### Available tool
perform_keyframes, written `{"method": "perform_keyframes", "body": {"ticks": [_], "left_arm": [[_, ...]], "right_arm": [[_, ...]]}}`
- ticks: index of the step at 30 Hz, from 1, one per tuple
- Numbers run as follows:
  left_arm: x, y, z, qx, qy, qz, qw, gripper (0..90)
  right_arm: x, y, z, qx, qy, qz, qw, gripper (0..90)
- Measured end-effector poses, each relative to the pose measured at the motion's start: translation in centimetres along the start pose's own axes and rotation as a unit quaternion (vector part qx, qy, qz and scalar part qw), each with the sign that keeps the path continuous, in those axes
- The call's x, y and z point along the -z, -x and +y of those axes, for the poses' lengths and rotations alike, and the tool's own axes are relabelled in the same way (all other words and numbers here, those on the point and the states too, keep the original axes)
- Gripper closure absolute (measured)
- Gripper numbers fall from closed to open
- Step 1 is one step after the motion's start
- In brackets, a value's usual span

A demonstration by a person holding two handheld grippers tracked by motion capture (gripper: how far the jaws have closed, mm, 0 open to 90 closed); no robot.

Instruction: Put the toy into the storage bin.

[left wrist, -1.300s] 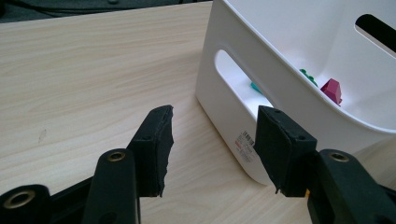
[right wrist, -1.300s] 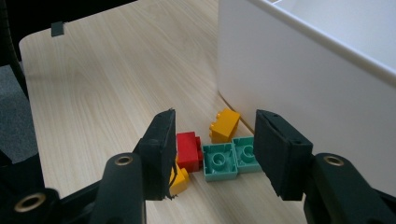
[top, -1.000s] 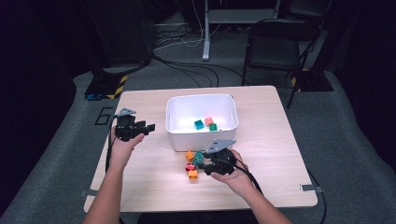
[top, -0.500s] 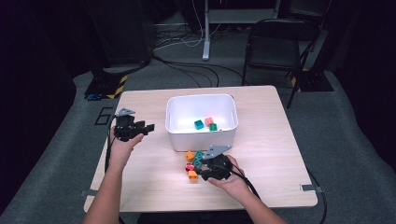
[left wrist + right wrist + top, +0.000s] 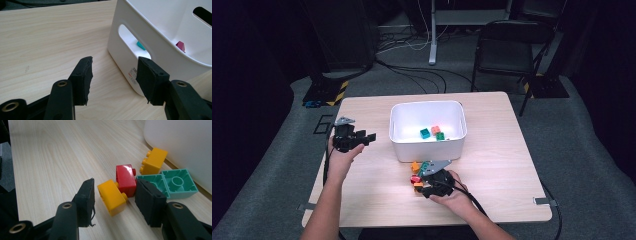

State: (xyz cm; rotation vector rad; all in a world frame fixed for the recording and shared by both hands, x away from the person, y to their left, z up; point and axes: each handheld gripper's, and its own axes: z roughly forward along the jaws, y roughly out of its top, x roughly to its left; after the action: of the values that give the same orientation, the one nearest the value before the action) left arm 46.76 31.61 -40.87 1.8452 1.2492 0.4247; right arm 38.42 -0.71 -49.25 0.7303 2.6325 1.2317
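My right gripper (image 5: 114, 191) sits low over a cluster of bricks in front of the white bin (image 5: 427, 146). A yellow brick (image 5: 112, 196) lies on the table between its jaws, which have just been opening; the pads stand apart from it. Joined to that brick is a red brick (image 5: 124, 178), with another yellow brick (image 5: 153, 160) and an upturned teal brick (image 5: 172, 182) beyond. In the high view the right gripper (image 5: 418, 184) covers part of the cluster. My left gripper (image 5: 371, 137) is held open with nothing in it, left of the bin (image 5: 160, 47).
Inside the bin lie a teal brick (image 5: 425, 133), an orange-red one (image 5: 435, 129) and a green one (image 5: 440, 135). The wooden table (image 5: 497, 165) has bare room at right and left. A black chair (image 5: 507, 45) and cables stand on the floor behind.
My right gripper has sunk and shifted slightly left and toward the near edge, onto the brick cluster. The left gripper has kept still.
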Motion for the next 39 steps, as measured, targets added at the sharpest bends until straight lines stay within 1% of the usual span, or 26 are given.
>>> {"method": "perform_keyframes", "body": {"ticks": [2, 3, 6, 10, 16, 17, 18, 19, 21, 22, 23, 25, 27, 28, 29, 30, 33, 35, 36, 37, 39], "left_arm": [[0.0, -0.1, 0.0, 0.001, -0.001, 0.001, 1.0000, 46.1], [0.1, -0.1, -0.1, 0.002, -0.002, 0.001, 1.0000, 46.1], [0.1, -0.2, -0.1, 0.002, -0.002, 0.001, 1.0000, 46.1], [0.1, -0.2, -0.1, 0.003, 0.001, 0.003, 1.0000, 46.2], [0.1, -0.2, -0.1, 0.003, 0.004, 0.003, 1.0000, 46.2], [0.2, -0.2, -0.1, 0.003, 0.000, 0.003, 1.0000, 46.2], [0.2, -0.3, -0.1, 0.003, 0.000, 0.003, 1.0000, 46.1], [0.2, -0.2, -0.1, 0.003, 0.000, 0.003, 1.0000, 46.2], [0.2, -0.2, -0.1, 0.003, 0.000, 0.003, 1.0000, 46.2], [0.2, -0.2, -0.1, 0.003, 0.001, 0.003, 1.0000, 46.2], [0.2, -0.2, -0.1, 0.003, 0.001, 0.003, 1.0000, 46.2], [0.2, -0.3, -0.1, 0.002, 0.001, 0.003, 1.0000, 46.2], [0.2, -0.3, -0.1, 0.003, 0.001, 0.004, 1.0000, 46.2], [0.2, -0.3, -0.1, 0.003, 0.002, 0.004, 1.0000, 46.2], [0.2, -0.3, -0.1, 0.003, 0.002, 0.004, 1.0000, 46.2], [0.2, -0.2, -0.1, 0.003, 0.002, 0.004, 1.0000, 46.2], [0.2, -0.3, -0.1, 0.002, 0.000, 0.002, 1.0000, 46.2], [0.3, -0.3, -0.1, 0.003, 0.000, 0.002, 1.0000, 46.2], [0.3, -0.3, -0.1, 0.003, 0.000, 0.002, 1.0000, 46.2], [0.3, -0.3, -0.1, 0.003, 0.000, 0.002, 1.0000, 46.2], [0.3, -0.3, -0.1, 0.003, 0.000, 0.002, 1.0000, 46.2]], "right_arm": [[-0.4, 0.0, 0.0, 0.010, 0.000, 0.002, 0.9999, 49.4], [-0.5, -0.1, 0.0, 0.004, 0.000, 0.002, 1.0000, 49.4], [-0.8, 0.0, 0.0, 0.008, -0.005, 0.007, 0.9999, 49.4], [-1.0, -0.1, -0.1, 0.006, -0.009, 0.013, 0.9999, 49.3], [-0.9, -0.5, -0.3, 0.006, -0.013, 0.021, 0.9997, 49.6], [-0.9, -0.5, -0.4, 0.005, -0.014, 0.025, 0.9996, 49.7], [-0.9, -0.6, -0.5, -0.002, -0.013, 0.028, 0.9995, 49.9], [-1.0, -0.6, -0.5, 0.001, -0.013, 0.026, 0.9996, 50.3], [-1.1, -0.6, -0.6, 0.002, -0.015, 0.026, 0.9995, 51.5], [-1.4, -0.6, -0.6, 0.004, -0.019, 0.027, 0.9994, 54.1], [-1.4, -0.6, -0.6, 0.004, -0.019, 0.027, 0.9994, 54.1], [-1.8, -0.8, -0.8, 0.011, -0.028, 0.019, 0.9994, 57.5], [-1.8, -0.8, -0.8, 0.012, -0.032, 0.019, 0.9992, 58.7], [-2.0, -1.0, -0.9, 0.018, -0.035, 0.015, 0.9991, 62.3], [-2.0, -1.0, -0.9, 0.018, -0.035, 0.015, 0.9991, 62.3], [-2.0, -1.0, -0.9, 0.021, -0.037, 0.015, 0.9990, 64.8], [-2.0, -1.0, -0.9, 0.019, -0.039, 0.014, 0.9990, 66.1], [-1.9, -1.0, -0.8, 0.015, -0.040, 0.018, 0.9989, 66.8], [-1.9, -1.0, -0.8, 0.018, -0.040, 0.020, 0.9988, 66.8], [-1.9, -1.1, -0.8, 0.014, -0.043, 0.021, 0.9988, 66.9], [-1.9, -1.1, -0.7, 0.018, -0.042, 0.022, 0.9987, 66.9]]}}
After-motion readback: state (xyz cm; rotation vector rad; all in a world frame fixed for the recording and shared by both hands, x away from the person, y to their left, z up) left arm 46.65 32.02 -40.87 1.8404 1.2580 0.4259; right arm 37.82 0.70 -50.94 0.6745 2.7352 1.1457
